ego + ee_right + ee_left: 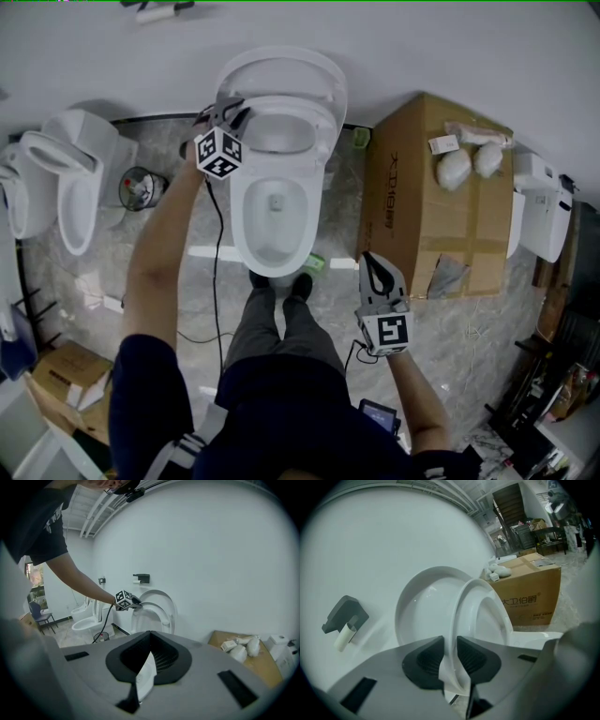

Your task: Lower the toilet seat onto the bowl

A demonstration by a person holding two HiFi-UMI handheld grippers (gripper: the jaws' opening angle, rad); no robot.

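Left gripper view: box (529, 590) beyond seat (463, 603) reads 大卫伯爵.

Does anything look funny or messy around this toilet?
Yes. A big cardboard box sits beside the toilet, with white parts lying on top and a ragged grey patch near its front. The toilet seat is up, pinched by the left hand-held gripper.

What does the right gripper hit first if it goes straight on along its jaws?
Probably the toilet bowl: in the right gripper view it sits dead ahead of the shut, empty right gripper, with the cardboard box off to the right. Depth is unclear.
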